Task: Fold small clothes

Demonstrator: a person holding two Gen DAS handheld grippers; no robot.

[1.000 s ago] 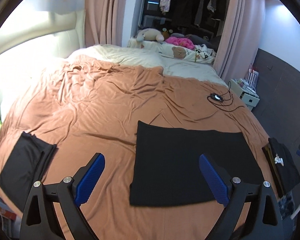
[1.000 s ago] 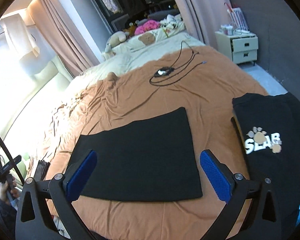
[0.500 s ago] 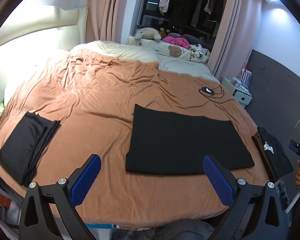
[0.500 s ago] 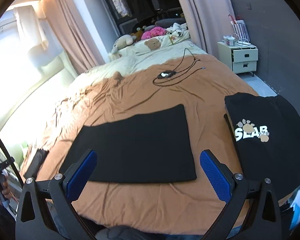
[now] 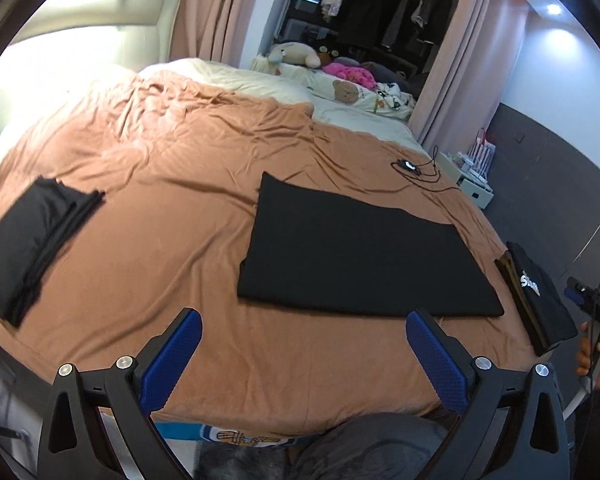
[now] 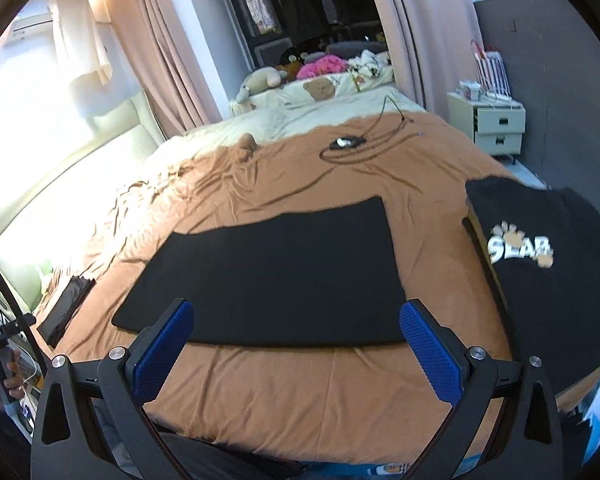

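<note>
Left wrist view is showing me the left hand-held gripper hanging released above the near edge of the bed, gripping nothing. I am seeing the black folded garment lying flat mid-bed, a folded black stack well apart at the left. I am keeping the right hand-held gripper spread wide and empty too, just over the garment's near hem; the printed black shirt is waiting at the right. I am judging the cloth light, limp and prone to sagging, so I am favouring a pinch at each near corner, catching all layers
</note>
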